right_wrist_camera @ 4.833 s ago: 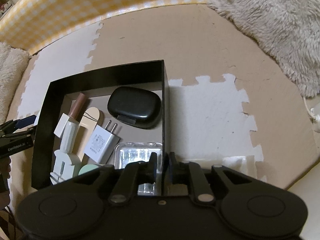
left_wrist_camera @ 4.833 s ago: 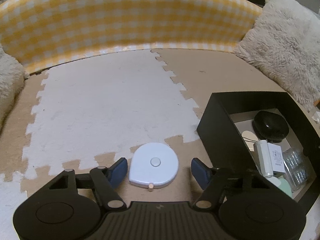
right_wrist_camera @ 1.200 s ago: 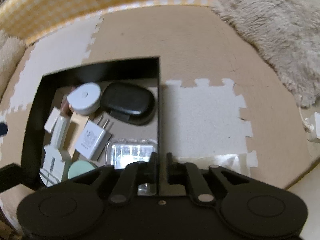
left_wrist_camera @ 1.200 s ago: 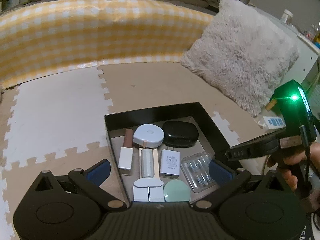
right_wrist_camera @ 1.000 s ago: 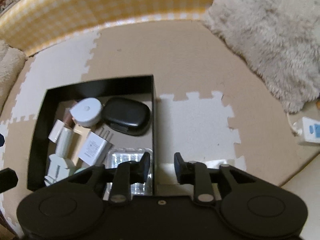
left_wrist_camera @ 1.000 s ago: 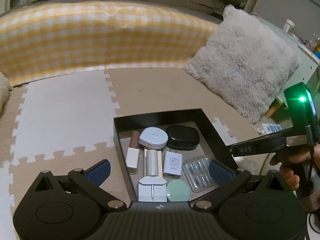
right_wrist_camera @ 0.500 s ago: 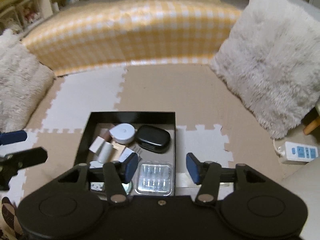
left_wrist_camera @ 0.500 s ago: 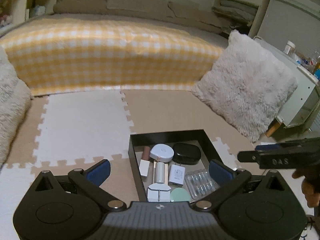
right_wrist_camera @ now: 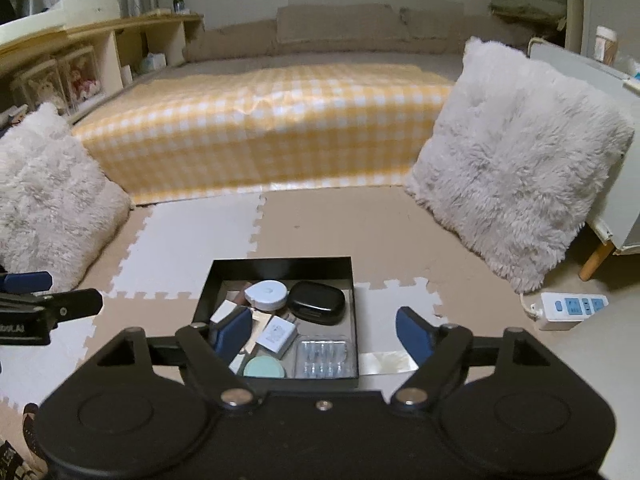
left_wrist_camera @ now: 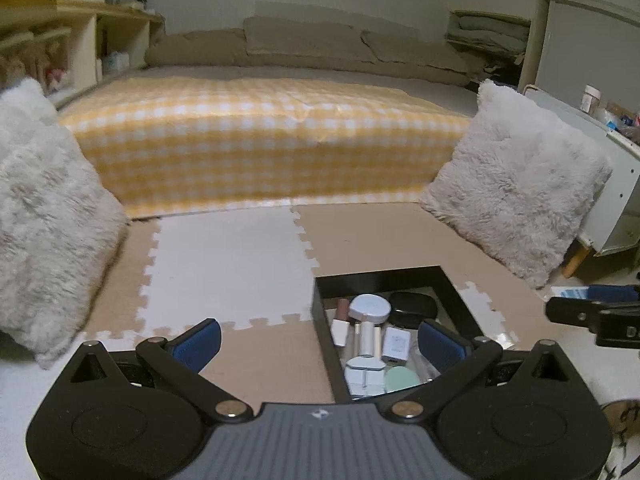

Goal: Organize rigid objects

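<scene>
Square black open-topped box (right_wrist_camera: 280, 266) on the tan and white puzzle-piece foam floor mat (right_wrist_camera: 192, 248), near the middle. Inside, along the far wall: one round white tape measure (right_wrist_camera: 266, 294), one black oval case (right_wrist_camera: 317, 302) to its right, touching. Nearer: one white plug adapter (right_wrist_camera: 277, 335), one clear ribbed plastic case (right_wrist_camera: 323, 357) in the near right corner, one mint-green round disc (right_wrist_camera: 264, 367); further white items at the left, partly hidden.

Right gripper (right_wrist_camera: 322, 334) above the box, jaws just opening, spread wide, nothing between. Left gripper (left_wrist_camera: 318, 338) likewise splayed, empty.

Two fluffy white cushions (right_wrist_camera: 516, 160) flanking a yellow checked bed cover (right_wrist_camera: 260, 128). One white power strip (right_wrist_camera: 568, 307) far right.
</scene>
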A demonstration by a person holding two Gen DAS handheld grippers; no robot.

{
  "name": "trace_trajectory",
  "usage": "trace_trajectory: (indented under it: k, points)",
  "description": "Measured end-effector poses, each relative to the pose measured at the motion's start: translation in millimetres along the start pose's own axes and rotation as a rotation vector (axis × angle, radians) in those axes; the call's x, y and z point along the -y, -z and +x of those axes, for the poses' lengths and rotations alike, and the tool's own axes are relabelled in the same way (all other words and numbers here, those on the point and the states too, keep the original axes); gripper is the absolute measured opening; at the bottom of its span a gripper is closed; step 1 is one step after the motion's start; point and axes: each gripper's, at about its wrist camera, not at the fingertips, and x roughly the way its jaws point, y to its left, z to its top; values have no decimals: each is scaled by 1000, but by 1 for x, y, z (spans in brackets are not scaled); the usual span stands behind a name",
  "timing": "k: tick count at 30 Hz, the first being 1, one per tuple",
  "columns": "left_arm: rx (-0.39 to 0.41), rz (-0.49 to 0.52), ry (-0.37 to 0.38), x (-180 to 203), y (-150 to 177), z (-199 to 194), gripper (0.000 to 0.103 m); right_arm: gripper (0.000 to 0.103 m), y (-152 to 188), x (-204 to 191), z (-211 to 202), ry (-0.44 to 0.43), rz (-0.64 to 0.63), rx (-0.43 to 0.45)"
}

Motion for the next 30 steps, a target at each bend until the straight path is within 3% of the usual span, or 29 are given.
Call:
trace_trajectory:
  k: [5, 9, 18, 30]
  points:
    - [48, -11, 21, -2, 11, -16, 103, 95, 14, -11, -17, 1, -21, 35]
    - [86, 34, -31, 3, 19, -28, 103, 99, 26, -17, -28, 28, -36, 84]
    - [113, 65, -66, 6, 36, -39, 103, 102, 39, -25, -40, 68, -58, 168]
    - [142, 74, -97, 6, 46, -42, 103, 102, 47, -25, -35, 96, -55, 180]
